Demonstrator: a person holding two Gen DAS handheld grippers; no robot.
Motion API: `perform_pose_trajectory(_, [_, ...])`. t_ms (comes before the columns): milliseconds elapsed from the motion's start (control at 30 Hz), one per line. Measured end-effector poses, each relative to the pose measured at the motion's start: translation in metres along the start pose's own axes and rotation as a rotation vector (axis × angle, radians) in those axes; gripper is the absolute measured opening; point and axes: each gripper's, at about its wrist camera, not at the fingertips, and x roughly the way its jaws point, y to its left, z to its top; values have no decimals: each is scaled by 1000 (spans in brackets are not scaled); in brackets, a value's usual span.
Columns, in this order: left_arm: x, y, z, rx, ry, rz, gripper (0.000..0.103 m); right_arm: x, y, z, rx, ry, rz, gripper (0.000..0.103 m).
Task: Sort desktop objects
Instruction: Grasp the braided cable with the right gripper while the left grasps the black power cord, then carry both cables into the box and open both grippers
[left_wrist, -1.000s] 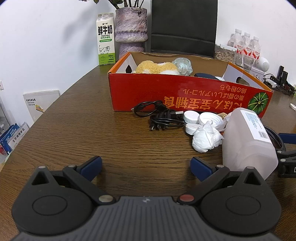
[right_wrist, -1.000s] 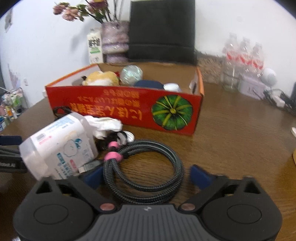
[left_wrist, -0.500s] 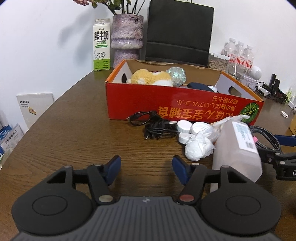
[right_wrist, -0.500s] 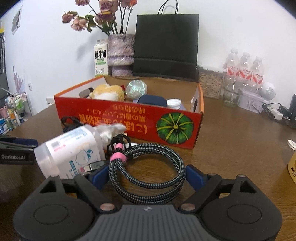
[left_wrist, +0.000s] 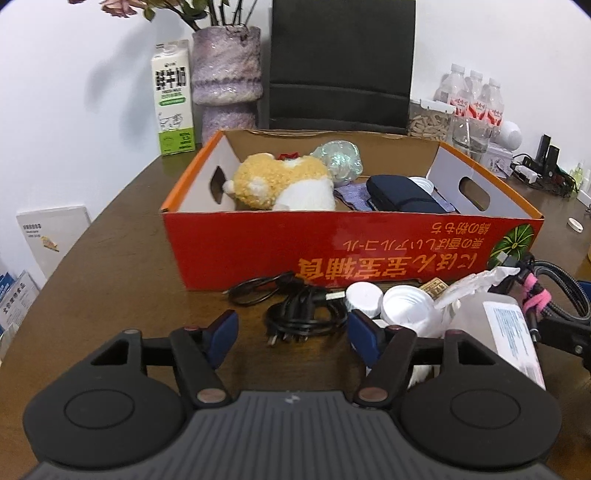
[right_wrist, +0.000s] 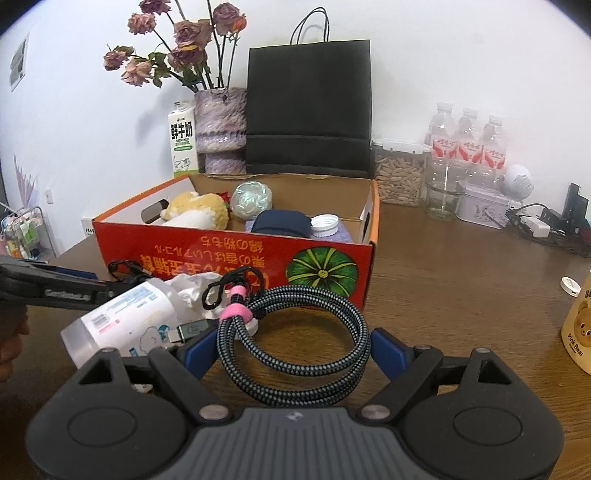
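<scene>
A red cardboard box (left_wrist: 258, 236) (right_wrist: 236, 258) stands on the brown table, holding a plush toy (left_wrist: 280, 181), a dark case (left_wrist: 402, 194) and other items. In front of it lie a black cable (left_wrist: 299, 314), white caps (left_wrist: 365, 295), crumpled tissue and a white plastic bottle (left_wrist: 506, 328) (right_wrist: 125, 321). My left gripper (left_wrist: 291, 332) is open and empty, just short of the black cable. My right gripper (right_wrist: 295, 347) is shut on a braided coiled cable (right_wrist: 314, 332) with a pink strap and holds it above the table.
A milk carton (left_wrist: 171, 99), a vase (left_wrist: 225, 74) and a black paper bag (right_wrist: 308, 107) stand behind the box. Water bottles (right_wrist: 467, 144), a jar and a power strip stand at the back right. A yellow bear bottle (right_wrist: 580, 325) is at the right edge.
Both grippers rose and moved toward the box. My right gripper closed on the braided cable and lifted it. My left gripper narrowed, then widened again.
</scene>
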Motion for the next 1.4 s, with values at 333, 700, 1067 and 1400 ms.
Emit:
perform_pose_trajectory(333, [2, 0, -1, 11, 5, -61, 47, 2, -6, 0, 18, 2, 8, 87])
perform_pose_trajectory(700, [-20, 3, -9, 6, -19, -69, 45, -8, -4, 3, 28, -25, 6, 87])
perform_pose_trajectory(1067, [-43, 7, -9, -6, -64, -75, 44, -25, 2, 8, 18, -62, 4, 87])
perform_pose_trajectory(1400, [-75, 9, 9, -18, -162, -60, 44, -38, 9, 23, -2, -110, 5, 87])
